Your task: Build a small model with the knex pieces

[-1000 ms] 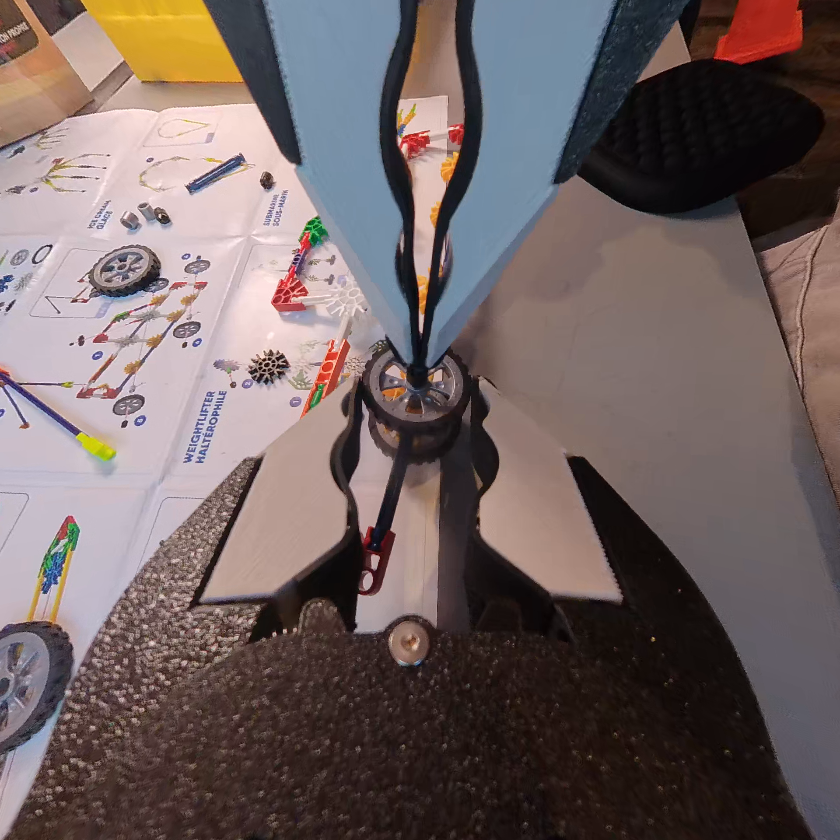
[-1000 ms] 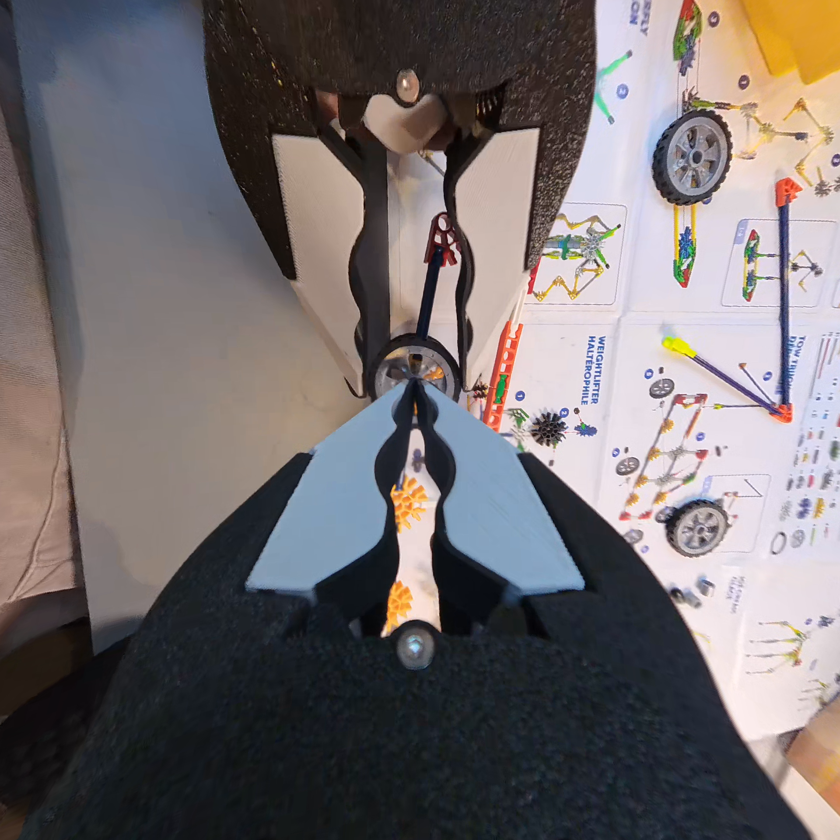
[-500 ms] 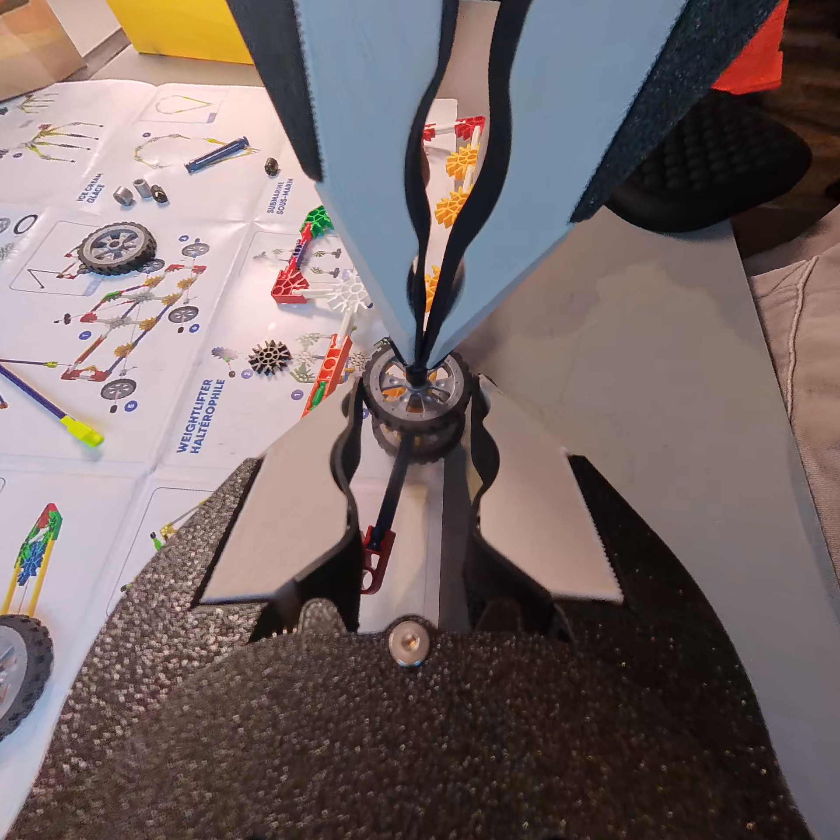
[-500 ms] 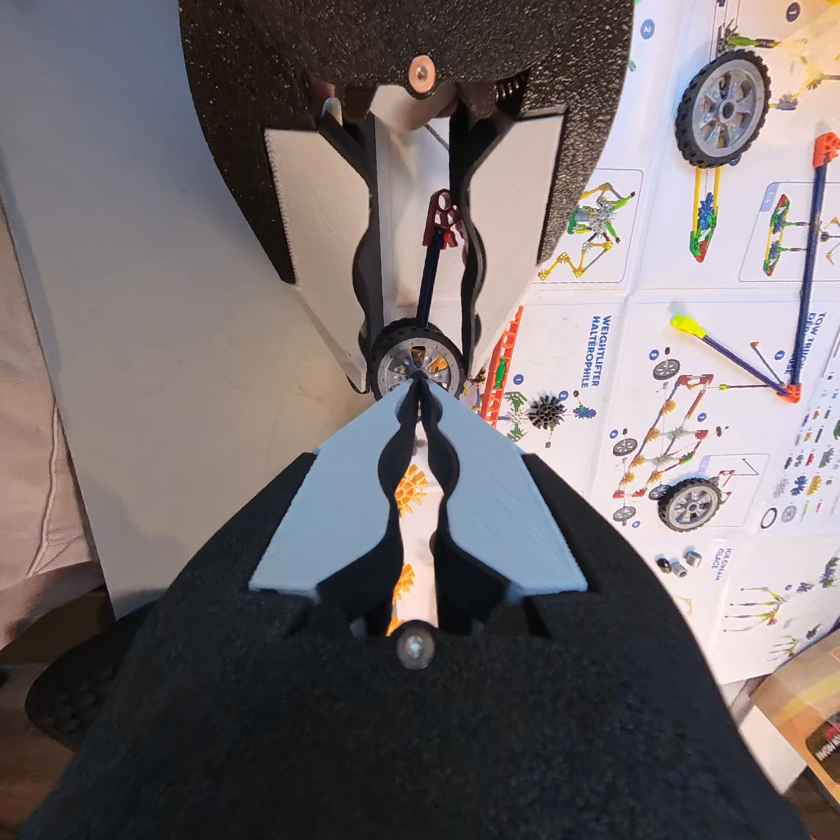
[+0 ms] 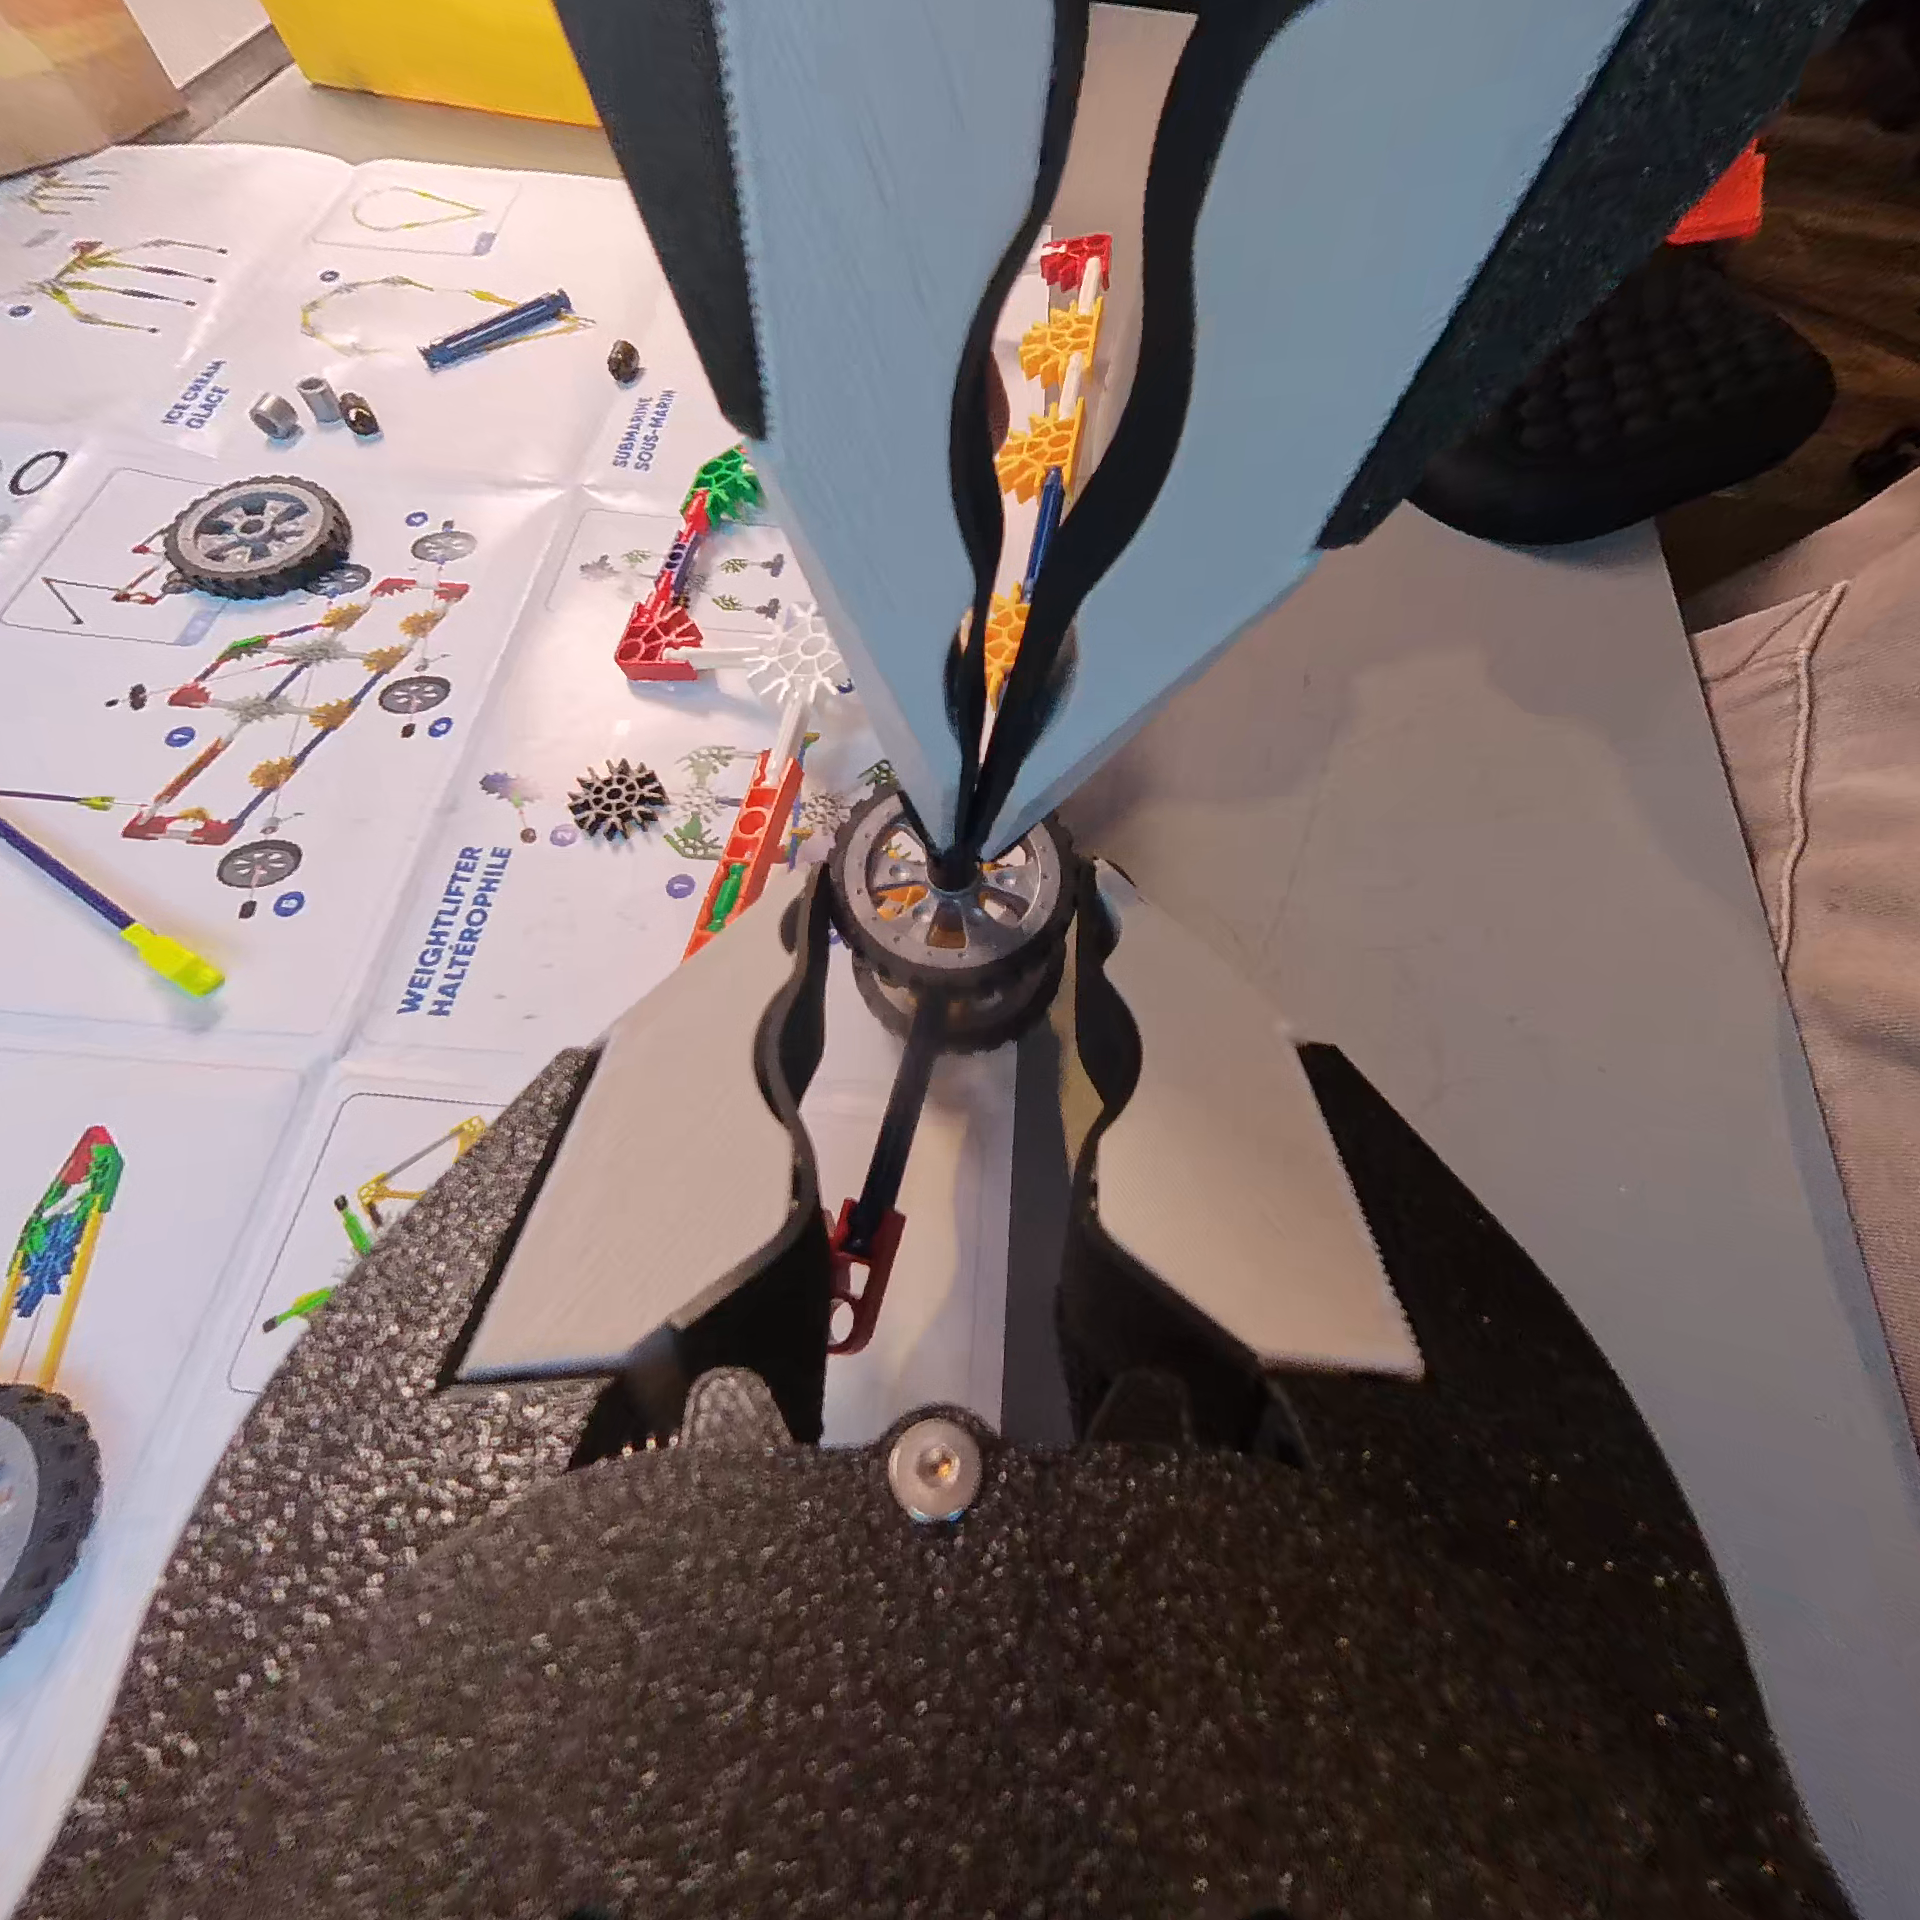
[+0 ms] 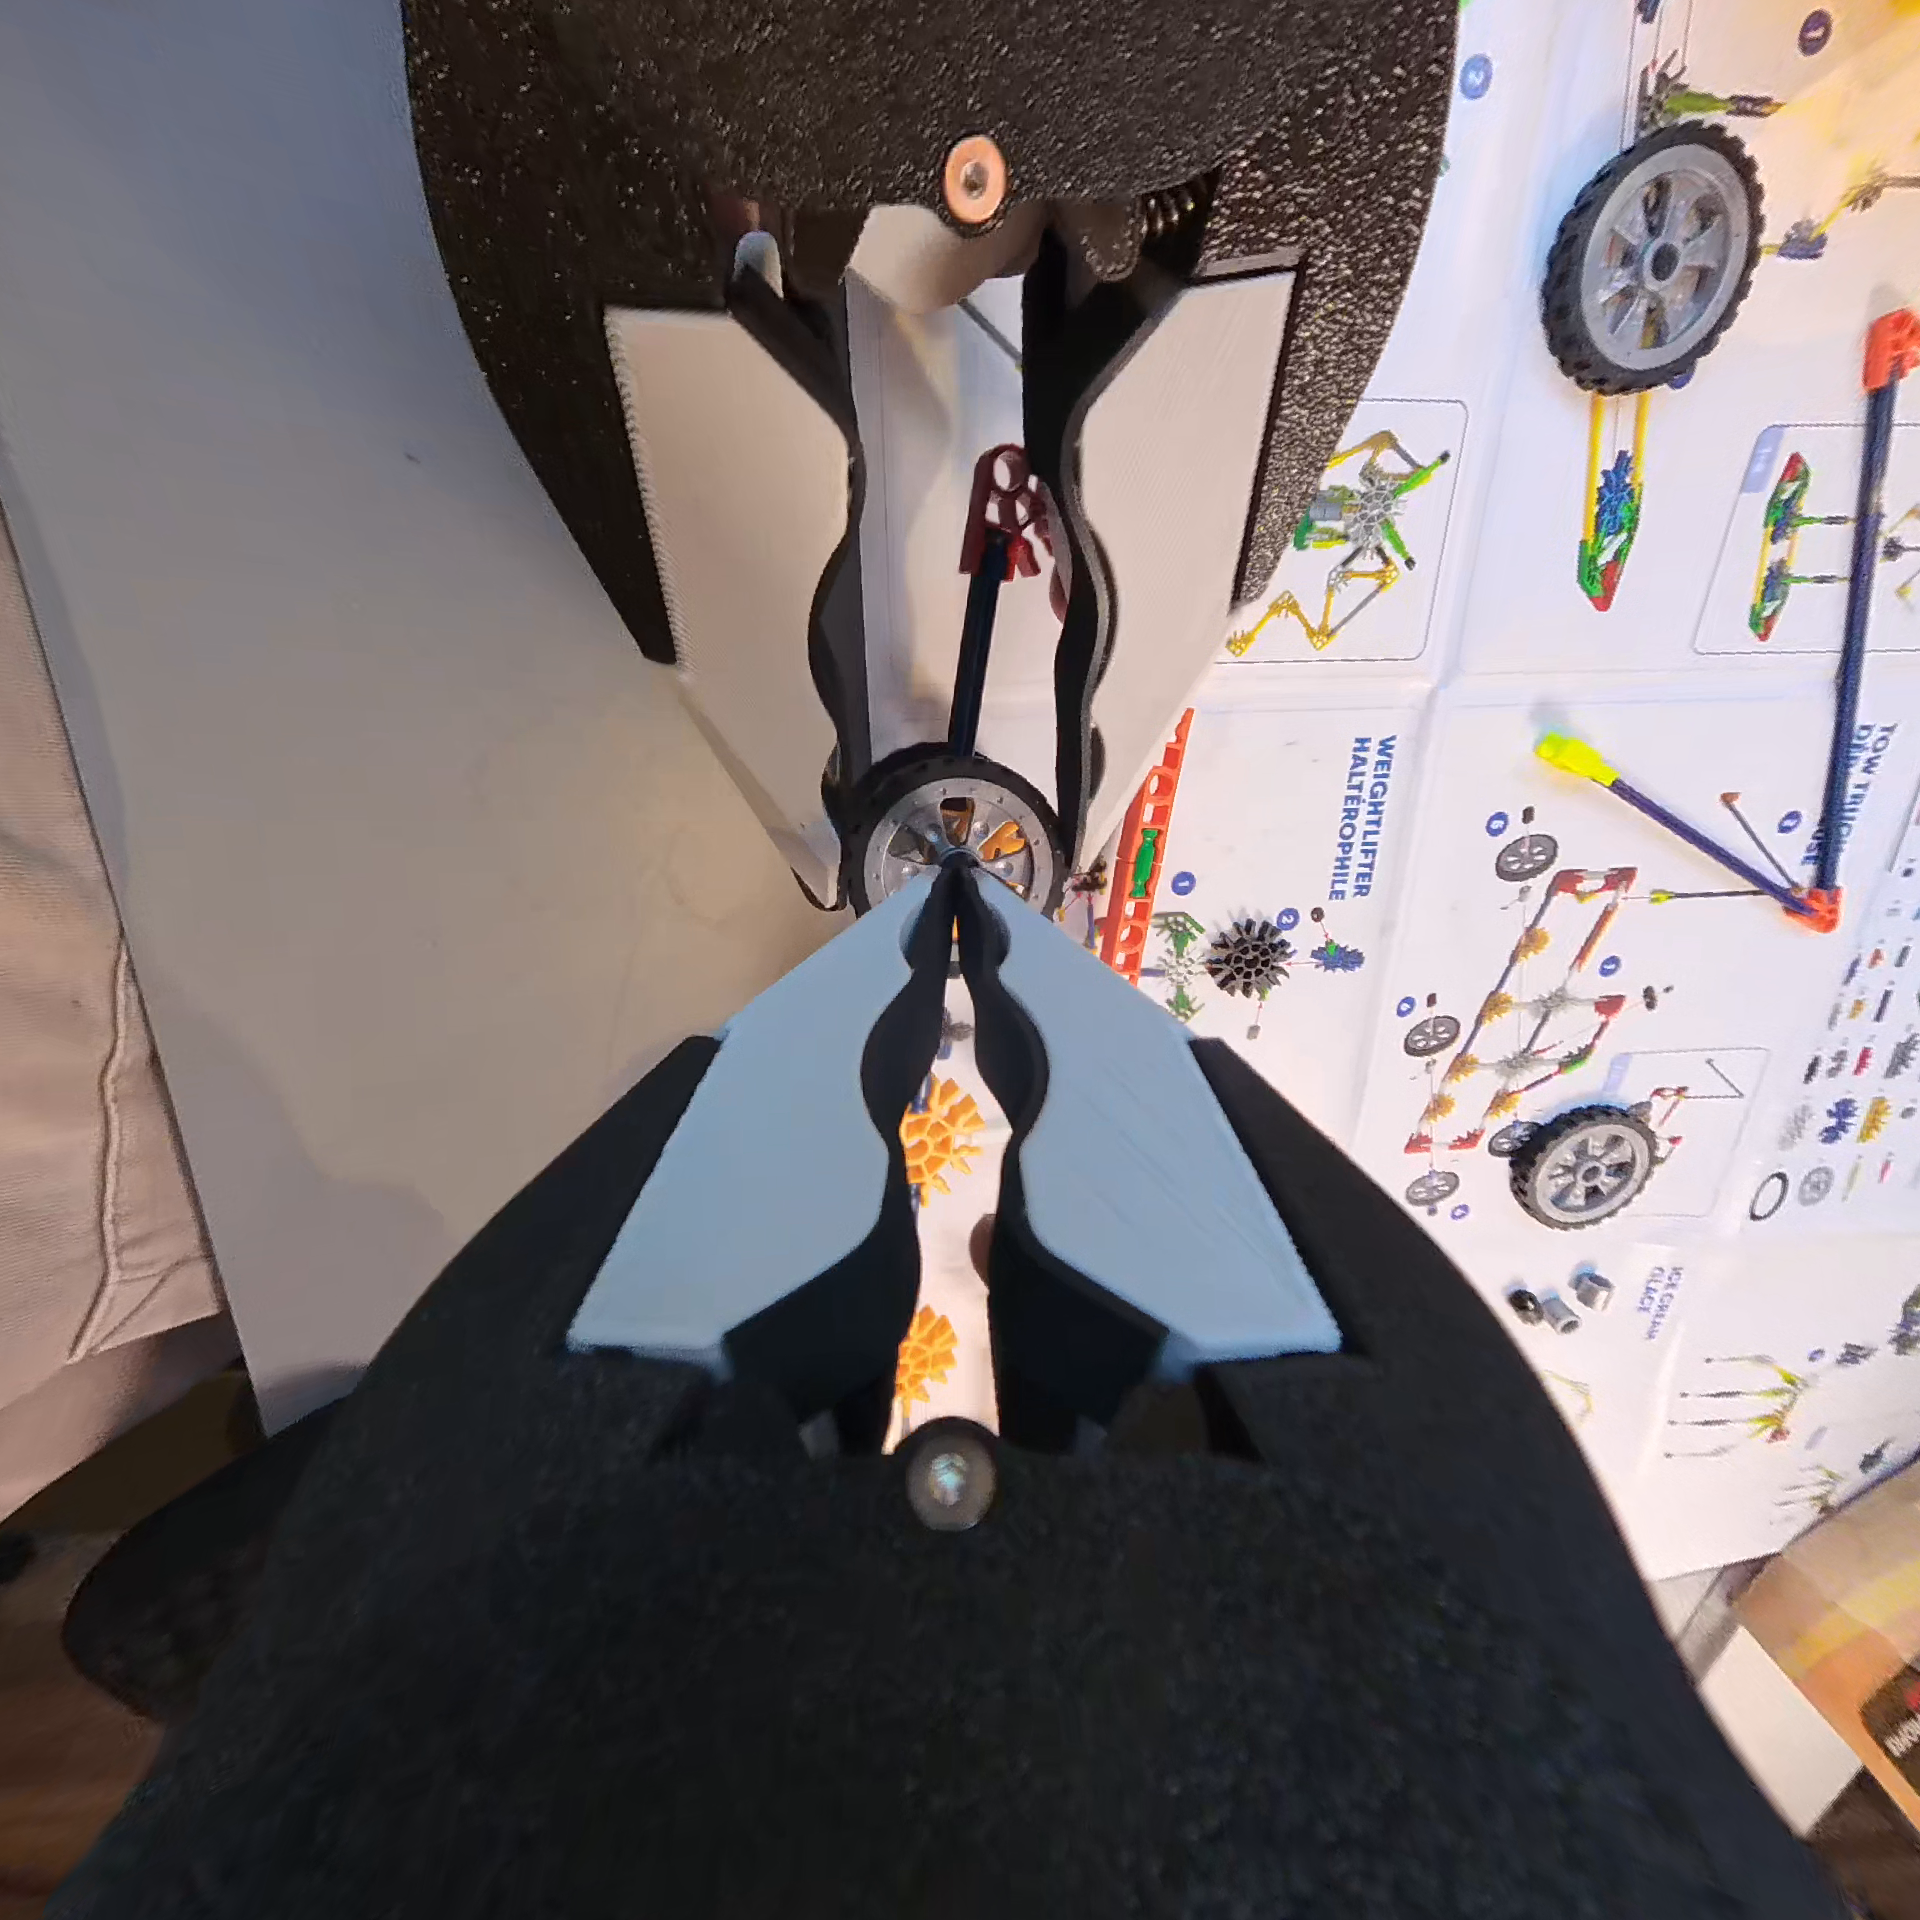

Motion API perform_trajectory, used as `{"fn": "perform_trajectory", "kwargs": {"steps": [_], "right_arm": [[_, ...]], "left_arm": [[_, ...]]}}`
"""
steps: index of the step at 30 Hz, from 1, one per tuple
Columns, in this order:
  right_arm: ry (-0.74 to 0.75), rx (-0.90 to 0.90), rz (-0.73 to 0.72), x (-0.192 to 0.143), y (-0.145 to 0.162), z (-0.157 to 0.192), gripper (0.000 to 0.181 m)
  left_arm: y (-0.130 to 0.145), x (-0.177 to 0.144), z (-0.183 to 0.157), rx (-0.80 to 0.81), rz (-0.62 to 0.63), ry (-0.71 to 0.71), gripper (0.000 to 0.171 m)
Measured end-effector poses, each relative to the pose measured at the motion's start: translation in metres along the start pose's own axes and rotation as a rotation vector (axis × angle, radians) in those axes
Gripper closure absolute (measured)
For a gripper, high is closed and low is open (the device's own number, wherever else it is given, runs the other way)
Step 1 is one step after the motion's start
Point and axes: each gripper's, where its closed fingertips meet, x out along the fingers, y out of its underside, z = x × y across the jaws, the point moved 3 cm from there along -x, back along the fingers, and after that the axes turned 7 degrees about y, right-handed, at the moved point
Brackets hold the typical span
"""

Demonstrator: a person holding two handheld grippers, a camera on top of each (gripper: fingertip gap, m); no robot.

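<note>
My left gripper (image 5: 951, 930), with grey fingers, is shut on a small black-tyred wheel pair (image 5: 951, 904). A dark rod (image 5: 899, 1122) runs back from the wheels between the fingers and ends in a red connector (image 5: 862, 1268). My right gripper (image 6: 956, 899), with light blue fingers, faces it tip to tip and is shut on the rod's tip at the wheel hub (image 6: 956, 847). In the left wrist view the right gripper (image 5: 961, 857) comes down from the top. In the right wrist view the left gripper (image 6: 951, 862) reaches down from above, with the rod (image 6: 977, 665) and red connector (image 6: 1003, 509) between its fingers.
A printed instruction sheet (image 5: 468, 935) covers the left of the grey table (image 5: 1455, 935). On it lie a larger wheel (image 5: 255, 535), a black gear connector (image 5: 618, 798), an orange-red piece (image 5: 748, 862) and a blue rod (image 5: 62, 883). An orange connector chain (image 5: 1049, 416) lies behind the right gripper. A yellow box (image 5: 416, 42) stands behind. Left and right tips are no more than a few centimetres apart.
Both grippers keep their hold at the wheel. The pair has shifted together over the table, and the right gripper has tilted, so more of the orange chain shows between its fingers.
</note>
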Motion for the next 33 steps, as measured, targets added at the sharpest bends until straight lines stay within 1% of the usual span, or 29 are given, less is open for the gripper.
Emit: {"fn": "perform_trajectory", "kwargs": {"steps": [5,7,9,11,17,23,27,30,33], "right_arm": [[-0.004,0.006,0.005,-0.002,0.001,-0.001,0.181],[0.007,0.04,-0.044,-0.005,0.001,-0.004,0.181],[-0.017,0.12,-0.124,-0.015,0.004,-0.006,0.171],[-0.004,0.168,-0.169,-0.021,0.014,-0.006,0.164],[0.016,0.269,-0.245,-0.016,0.043,0.007,0.163],[0.07,0.282,-0.261,-0.004,0.066,0.01,0.159],[0.174,0.232,-0.23,0.004,0.083,0.006,0.157],[0.197,0.229,-0.252,0.005,0.091,0.01,0.155],[0.199,0.244,-0.282,0.002,0.098,0.016,0.152]], "left_arm": [[0.0,0.001,0.0,0.001,0.002,0.0,0.126],[0.0,0.001,0.0,0.002,0.002,0.0,0.126],[0.0,0.001,0.0,0.007,0.003,-0.003,0.126],[0.0,0.001,-0.001,0.01,0.003,-0.004,0.126],[0.0,0.001,-0.001,0.01,0.003,-0.002,0.126],[0.0,0.0,-0.002,0.008,0.001,-0.004,0.126],[-0.001,0.0,-0.002,0.007,-0.005,-0.004,0.126],[-0.006,-0.007,-0.005,-0.002,-0.051,0.013,0.125],[-0.009,-0.022,-0.006,0.008,-0.077,0.01,0.123]]}}
